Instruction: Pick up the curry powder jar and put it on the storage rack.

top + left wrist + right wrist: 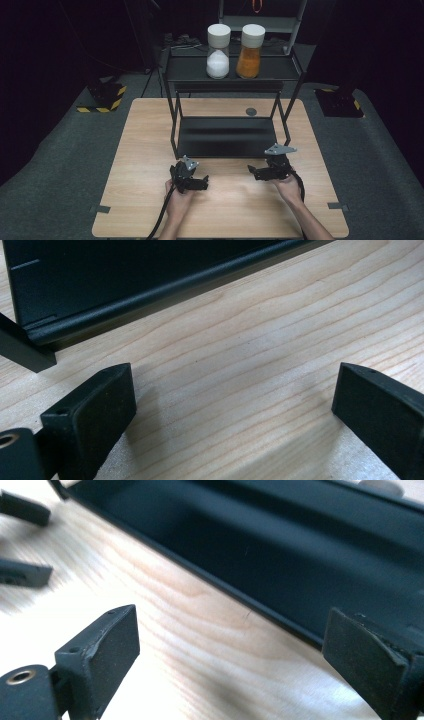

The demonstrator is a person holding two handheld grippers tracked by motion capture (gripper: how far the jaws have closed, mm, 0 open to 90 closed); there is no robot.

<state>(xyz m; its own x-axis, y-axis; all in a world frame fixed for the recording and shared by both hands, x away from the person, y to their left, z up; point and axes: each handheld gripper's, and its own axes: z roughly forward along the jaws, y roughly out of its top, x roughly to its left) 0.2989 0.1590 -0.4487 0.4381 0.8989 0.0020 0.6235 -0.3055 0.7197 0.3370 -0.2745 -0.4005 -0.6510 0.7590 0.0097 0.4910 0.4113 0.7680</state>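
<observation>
Both the left gripper [200, 181] and right gripper [256, 172] gape empty just before the black metal rack [226, 136]; likely rigid, light; best gripped by its thin posts.

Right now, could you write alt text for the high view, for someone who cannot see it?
Two hands hold black two-jaw grippers, the left gripper and the right gripper, both open and empty, low over a light wooden table in front of a black metal two-tier rack. On its top shelf stand a white-lidded jar of white powder and one of orange powder.
</observation>
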